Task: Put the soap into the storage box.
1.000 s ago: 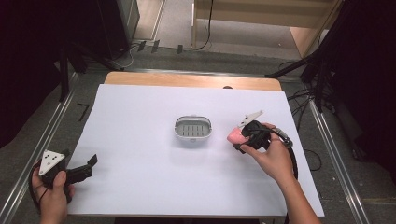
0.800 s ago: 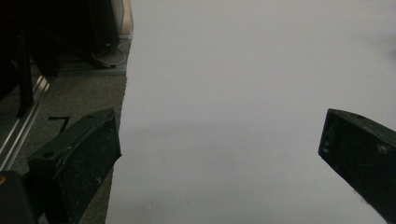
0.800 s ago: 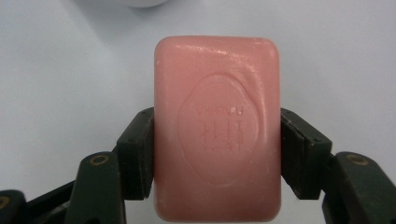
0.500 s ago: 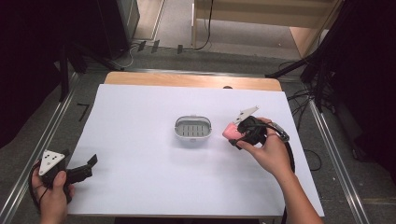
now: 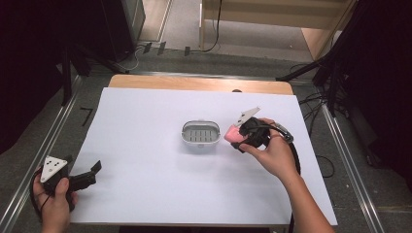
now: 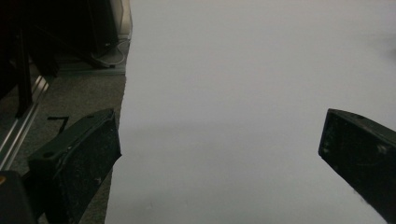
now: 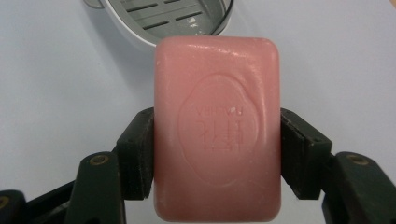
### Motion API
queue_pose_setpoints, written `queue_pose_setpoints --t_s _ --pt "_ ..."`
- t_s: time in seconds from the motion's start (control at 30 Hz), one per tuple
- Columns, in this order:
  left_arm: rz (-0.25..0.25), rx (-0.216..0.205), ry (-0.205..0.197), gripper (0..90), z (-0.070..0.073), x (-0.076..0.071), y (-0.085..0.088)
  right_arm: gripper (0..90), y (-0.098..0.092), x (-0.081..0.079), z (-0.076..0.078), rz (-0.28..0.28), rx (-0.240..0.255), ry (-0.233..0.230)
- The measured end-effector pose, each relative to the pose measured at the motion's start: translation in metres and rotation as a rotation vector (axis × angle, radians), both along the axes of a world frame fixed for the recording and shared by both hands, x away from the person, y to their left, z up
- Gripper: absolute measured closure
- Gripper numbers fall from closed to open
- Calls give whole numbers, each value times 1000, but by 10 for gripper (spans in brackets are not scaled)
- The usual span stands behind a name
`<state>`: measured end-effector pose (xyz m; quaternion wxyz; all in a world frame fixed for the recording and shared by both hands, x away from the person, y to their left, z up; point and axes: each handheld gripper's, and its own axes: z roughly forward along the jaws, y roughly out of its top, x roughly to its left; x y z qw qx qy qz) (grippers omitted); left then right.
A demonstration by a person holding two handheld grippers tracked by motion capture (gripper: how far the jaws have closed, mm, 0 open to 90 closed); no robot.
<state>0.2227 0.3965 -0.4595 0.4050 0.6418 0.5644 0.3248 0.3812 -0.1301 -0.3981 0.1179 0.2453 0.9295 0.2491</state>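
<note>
Since the earlier frame the right claw has carried the pink rectangular soap bar leftward, closer to the grey oval slotted soap dish; the bar's end now sits just beside the dish's right rim. The claw pinches the bar across its long sides. An oval embossed stamp marks the bar's face; its lettering is too faint to read. The left claw rests spread at the near left edge of the white-covered counter, well apart from the dish.
</note>
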Motion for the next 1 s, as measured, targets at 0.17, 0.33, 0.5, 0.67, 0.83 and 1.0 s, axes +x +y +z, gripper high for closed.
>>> queue_pose_setpoints --t_s 0.17,0.33,0.5,0.67,0.83,1.0 --pt "0 2 1 0 0 0 0 384 7 2 1 11 -4 1" --pt "0 2 1 0 0 0 0 384 11 3 4 14 -1 -5" --pt "-2 2 1 0 0 0 0 384 20 5 8 39 -9 -15" --pt "-5 3 2 0 0 0 0 384 26 7 10 49 -8 -20" --pt "-5 4 3 0 0 0 0 384 34 9 11 69 -15 -20" --pt "-6 4 3 0 0 0 0 384 40 10 12 86 -8 -32"
